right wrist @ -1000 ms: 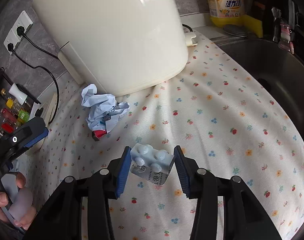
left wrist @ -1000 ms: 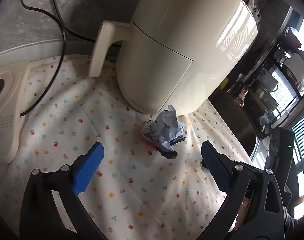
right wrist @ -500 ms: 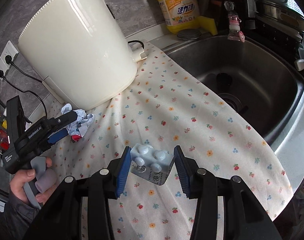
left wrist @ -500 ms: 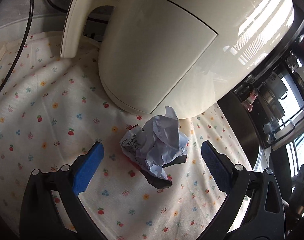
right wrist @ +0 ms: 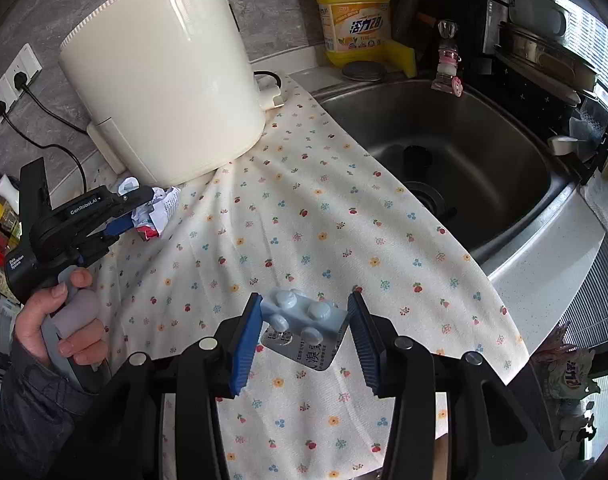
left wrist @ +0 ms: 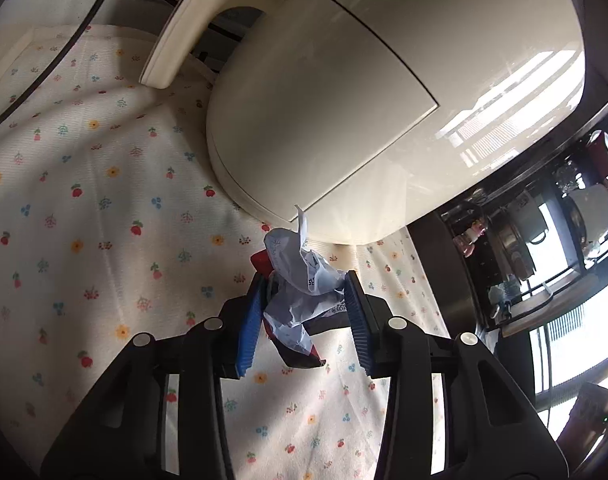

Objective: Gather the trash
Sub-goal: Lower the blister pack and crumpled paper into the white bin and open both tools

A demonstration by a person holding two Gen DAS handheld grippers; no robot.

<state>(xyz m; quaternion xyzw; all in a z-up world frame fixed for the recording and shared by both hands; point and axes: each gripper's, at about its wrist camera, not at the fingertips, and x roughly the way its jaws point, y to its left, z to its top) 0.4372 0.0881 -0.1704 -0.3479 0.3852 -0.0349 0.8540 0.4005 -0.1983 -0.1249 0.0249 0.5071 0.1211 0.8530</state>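
Observation:
A crumpled white and blue wrapper [left wrist: 296,300] with a red and dark part lies on the floral cloth [left wrist: 84,220], right in front of the cream air fryer [left wrist: 344,100]. My left gripper [left wrist: 304,280] is closing around it, and both blue pads touch its sides. The right wrist view shows the same left gripper [right wrist: 132,208] on the wrapper [right wrist: 160,208], with a person's hand [right wrist: 64,320] on its handle. Above the cloth, my right gripper [right wrist: 304,300] is shut on a silver blister pack [right wrist: 304,320] with pale blue bubbles.
The air fryer [right wrist: 164,80] stands at the back left, its cord running to a wall socket [right wrist: 12,80]. A steel sink [right wrist: 464,140] lies to the right of the cloth [right wrist: 324,220]. A yellow detergent bottle [right wrist: 354,20] stands behind the sink.
My left gripper moved down and in over the wrapper, rolled, and its jaws went from wide open to touching it. My right gripper pulled back and up with the blister pack.

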